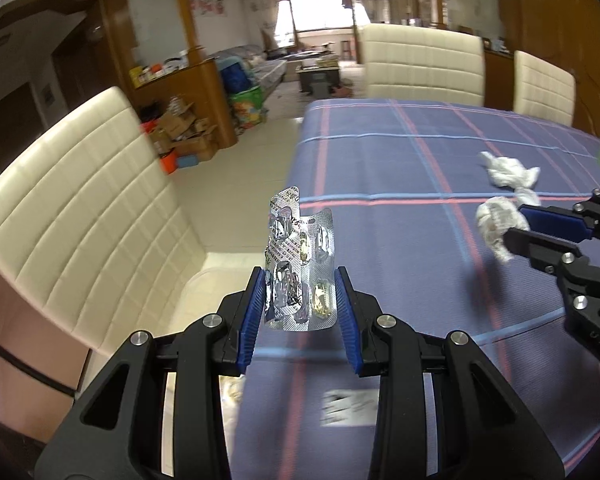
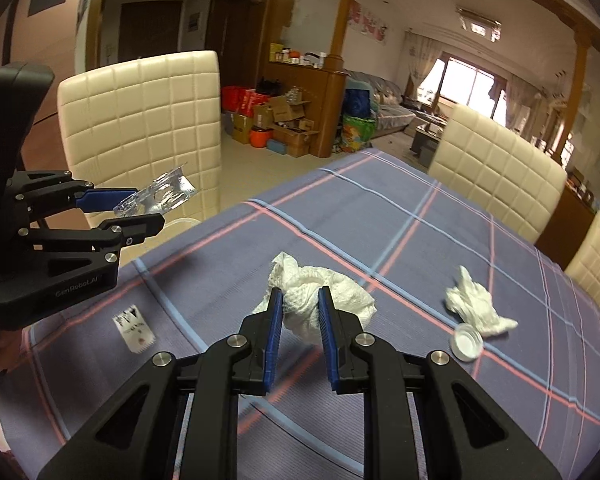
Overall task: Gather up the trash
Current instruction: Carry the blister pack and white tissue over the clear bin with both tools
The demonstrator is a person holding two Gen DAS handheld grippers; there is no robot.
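So the left tongs [image 1: 300,300] are pinching a crumpled silver foil-and-clear-plastic pill blister pack [image 1: 300,264], which sticks up between the blue ribbed pads at the center of the left wrist view, lifted clear of the counter. The right tongs [image 2: 300,316] are clamped on a scrunched-up white paper towel wad [image 2: 320,300], lower middle of the right wrist view, and it looks held just above the cloth rather than resting on it.

Moving outward: the counter [image 2: 420,216] wears a purple-blue tablecloth with pink and light-blue stripes. A second crumpled white tissue [image 2: 476,304] lies to the right of the held wad, with a small white plastic bottle cap [image 2: 466,342] touching its lower edge. A little white printed sachet scrap [image 2: 134,328] sits at lower left of that view. Cream quilted chairs [image 2: 140,120] ring the counter.

My read: both pickups are done and this is the carry step. No bin shows in either view, so next up is finding wherever the trash goes, dropping both pieces there, then coming back for the tissue, the cap and the scrap. The blister pack is slick, so I'd keep that grip firm.
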